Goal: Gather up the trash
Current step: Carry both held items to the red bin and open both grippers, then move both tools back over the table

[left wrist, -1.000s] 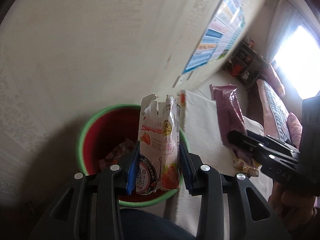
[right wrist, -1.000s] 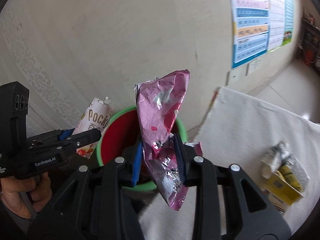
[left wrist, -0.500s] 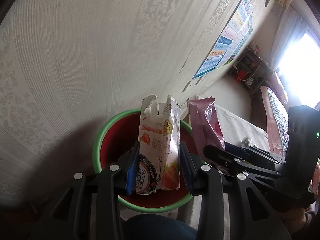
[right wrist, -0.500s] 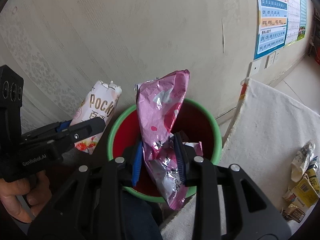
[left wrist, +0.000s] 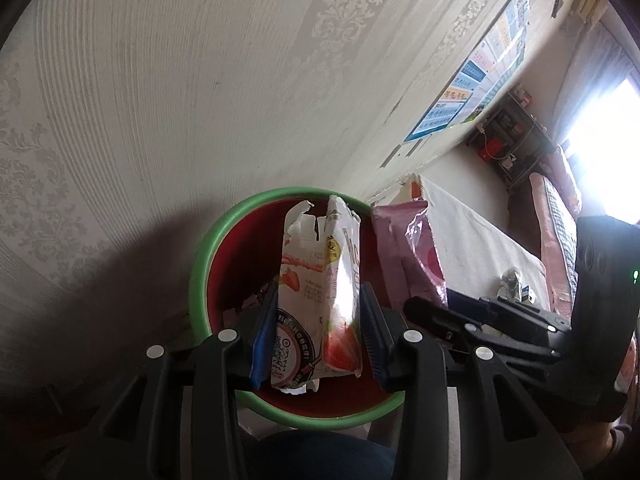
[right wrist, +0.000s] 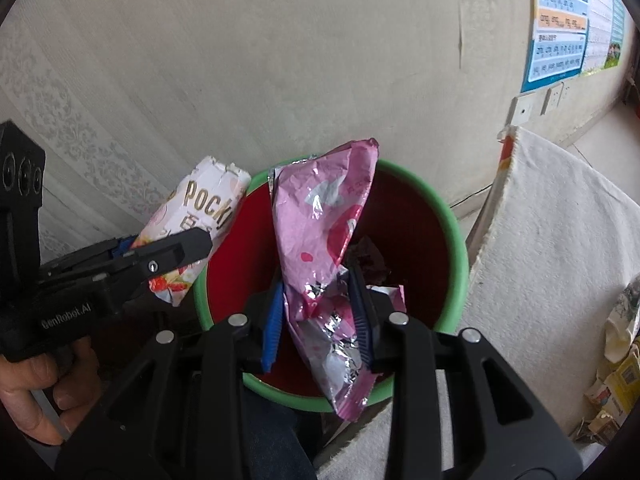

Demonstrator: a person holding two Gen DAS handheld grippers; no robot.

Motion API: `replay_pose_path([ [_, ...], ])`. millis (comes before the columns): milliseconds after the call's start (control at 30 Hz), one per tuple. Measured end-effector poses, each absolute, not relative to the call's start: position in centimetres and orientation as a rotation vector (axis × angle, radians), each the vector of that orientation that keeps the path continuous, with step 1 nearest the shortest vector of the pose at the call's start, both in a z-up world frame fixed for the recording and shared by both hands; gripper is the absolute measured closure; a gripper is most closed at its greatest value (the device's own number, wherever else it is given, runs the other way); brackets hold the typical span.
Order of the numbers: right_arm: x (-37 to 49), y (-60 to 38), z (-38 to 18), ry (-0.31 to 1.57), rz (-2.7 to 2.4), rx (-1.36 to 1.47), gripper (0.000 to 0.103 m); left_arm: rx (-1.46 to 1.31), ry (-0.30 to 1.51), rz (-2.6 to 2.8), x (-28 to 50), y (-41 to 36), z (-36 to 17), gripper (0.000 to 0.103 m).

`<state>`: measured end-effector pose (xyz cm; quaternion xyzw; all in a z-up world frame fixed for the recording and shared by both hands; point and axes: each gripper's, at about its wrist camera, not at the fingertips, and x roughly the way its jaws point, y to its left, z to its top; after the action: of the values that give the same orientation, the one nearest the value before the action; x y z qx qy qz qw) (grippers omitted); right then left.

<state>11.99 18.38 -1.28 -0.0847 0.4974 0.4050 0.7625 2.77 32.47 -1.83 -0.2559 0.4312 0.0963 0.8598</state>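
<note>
My left gripper (left wrist: 316, 336) is shut on a torn white strawberry Pocky box (left wrist: 320, 292) and holds it over the red bin with a green rim (left wrist: 198, 276). My right gripper (right wrist: 318, 320) is shut on a crumpled pink foil wrapper (right wrist: 320, 232), also above the bin (right wrist: 456, 240). In the right wrist view the Pocky box (right wrist: 200, 216) sits over the bin's left rim. In the left wrist view the pink wrapper (left wrist: 416, 252) is to the right of the box. Some wrappers lie inside the bin.
The bin stands against a patterned wall (left wrist: 200, 80). A table under a white cloth (right wrist: 560, 240) stands right of it, with several pieces of trash (right wrist: 616, 360) at its right edge. A poster (right wrist: 560, 20) hangs on the wall.
Both grippers have moved closer over the bin with their items held. The bin now fills more of both views, and the table has slid to the right.
</note>
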Motion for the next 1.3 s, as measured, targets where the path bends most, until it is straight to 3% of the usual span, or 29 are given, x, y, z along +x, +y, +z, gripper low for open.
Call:
replay_pose_path([
  [100, 12.0, 18.2, -1.5, 1.079, 0.86, -0.191, 0.044, -0.562, 0.869, 0.238, 2.4, 33.1, -1.5, 0.025],
  [133, 12.1, 18.0, -1.6, 1.083, 0.856, -0.178, 0.04, -0.566, 0.854, 0.253, 2.3, 33.4, -1.4, 0.019],
  [233, 12.5, 17.3, -1.8, 1.095, 0.839, -0.159, 0.026, -0.573, 0.839, 0.283, 2.1, 33.7, -1.2, 0.016],
  [433, 12.3, 14.9, -0.8, 1.071, 0.816, -0.149, 0.013, -0.587, 0.811, 0.289, 1.7, 33.1, -0.3, 0.014],
  [900, 10.6, 4.6, 1.1, 1.045, 0.713, -0.1, 0.005, -0.434, 0.862, 0.163, 3.2, 23.6, 1.5, 0.008],
  [1300, 13.0, -9.6, 2.8, 0.989, 0.498, -0.034, 0.005, -0.338, 0.916, -0.029, 7.0, 13.0, 2.1, 0.008],
])
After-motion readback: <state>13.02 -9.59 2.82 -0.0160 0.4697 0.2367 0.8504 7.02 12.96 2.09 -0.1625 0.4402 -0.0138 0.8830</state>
